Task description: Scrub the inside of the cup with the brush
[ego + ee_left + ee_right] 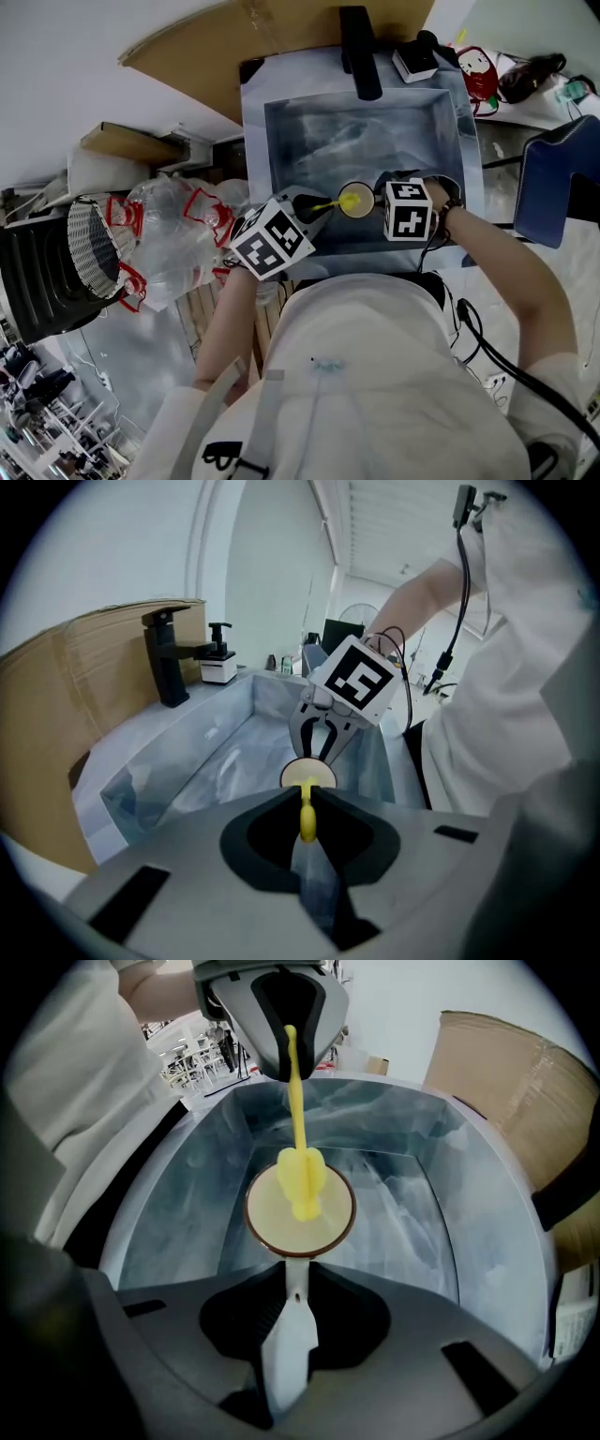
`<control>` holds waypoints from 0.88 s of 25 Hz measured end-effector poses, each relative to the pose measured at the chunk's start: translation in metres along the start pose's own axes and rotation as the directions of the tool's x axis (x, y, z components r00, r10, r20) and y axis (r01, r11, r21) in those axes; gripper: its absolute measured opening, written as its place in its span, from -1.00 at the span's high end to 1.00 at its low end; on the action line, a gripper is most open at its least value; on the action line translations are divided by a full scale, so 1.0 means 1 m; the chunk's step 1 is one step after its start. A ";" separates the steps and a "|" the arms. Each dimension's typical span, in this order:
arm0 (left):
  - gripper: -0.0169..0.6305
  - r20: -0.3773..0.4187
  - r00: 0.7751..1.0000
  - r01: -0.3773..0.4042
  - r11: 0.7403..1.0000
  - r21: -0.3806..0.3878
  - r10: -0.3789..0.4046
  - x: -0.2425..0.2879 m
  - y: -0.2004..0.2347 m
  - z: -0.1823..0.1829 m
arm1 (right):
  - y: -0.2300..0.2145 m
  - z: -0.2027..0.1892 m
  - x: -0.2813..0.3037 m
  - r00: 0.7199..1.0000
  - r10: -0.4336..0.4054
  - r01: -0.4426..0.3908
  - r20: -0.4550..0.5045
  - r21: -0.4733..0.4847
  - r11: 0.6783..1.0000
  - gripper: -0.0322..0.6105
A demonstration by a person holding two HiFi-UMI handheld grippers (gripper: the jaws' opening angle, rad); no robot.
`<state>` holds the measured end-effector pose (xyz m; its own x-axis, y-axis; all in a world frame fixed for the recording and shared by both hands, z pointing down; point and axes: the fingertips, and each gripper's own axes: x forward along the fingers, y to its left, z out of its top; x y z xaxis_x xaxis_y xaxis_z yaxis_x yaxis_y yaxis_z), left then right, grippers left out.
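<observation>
Grey sink [375, 141] under black faucet [361, 52]; left tongs [307, 794] grip yellow brush [298, 1180], right tongs [289, 1269] grip cup [270, 1224].

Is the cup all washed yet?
Not yet. Done: the right gripper grips the cup by its handle over the sink, and the left gripper grips the yellow brush. In hand: the brush head sits inside the cup. Left: the scrubbing; I can't tell how clean it is.

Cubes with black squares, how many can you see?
2. One cube is on the left gripper, which holds the brush; the other cube is on the right gripper, which holds the cup. No others show.
</observation>
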<state>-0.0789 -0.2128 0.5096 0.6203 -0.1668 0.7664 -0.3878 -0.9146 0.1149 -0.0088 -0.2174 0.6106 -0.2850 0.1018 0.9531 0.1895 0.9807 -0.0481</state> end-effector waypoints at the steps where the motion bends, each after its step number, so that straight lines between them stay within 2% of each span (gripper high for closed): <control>1: 0.84 -0.021 1.000 -0.002 1.000 0.017 0.002 0.002 0.002 0.001 | 0.000 0.000 0.000 1.000 0.000 0.000 0.002 0.000 1.000 0.67; 5: 0.84 -0.106 0.994 0.017 0.995 0.102 -0.006 0.012 0.002 0.009 | 0.001 0.000 -0.001 1.000 0.003 -0.003 0.007 -0.002 1.000 0.67; 10: 0.84 -0.259 0.966 0.083 0.961 0.263 -0.012 0.031 -0.002 0.009 | 0.000 0.000 -0.001 1.000 0.006 -0.006 0.012 -0.006 1.000 0.67; 17: 0.84 -0.365 0.930 0.164 0.933 0.319 -0.039 0.049 -0.009 -0.005 | 0.002 0.000 -0.002 1.000 0.011 -0.010 0.016 -0.008 1.000 0.67; 22: 0.84 -0.394 0.917 0.204 0.920 0.334 -0.061 0.057 -0.015 -0.011 | 0.001 0.001 -0.002 1.000 0.014 -0.014 0.018 -0.009 1.000 0.67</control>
<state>-0.0456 -0.2046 0.5583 0.3235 0.0479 0.9450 -0.0026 -0.9987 0.0515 -0.0084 -0.2161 0.6082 -0.2993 0.1184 0.9468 0.2019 0.9777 -0.0585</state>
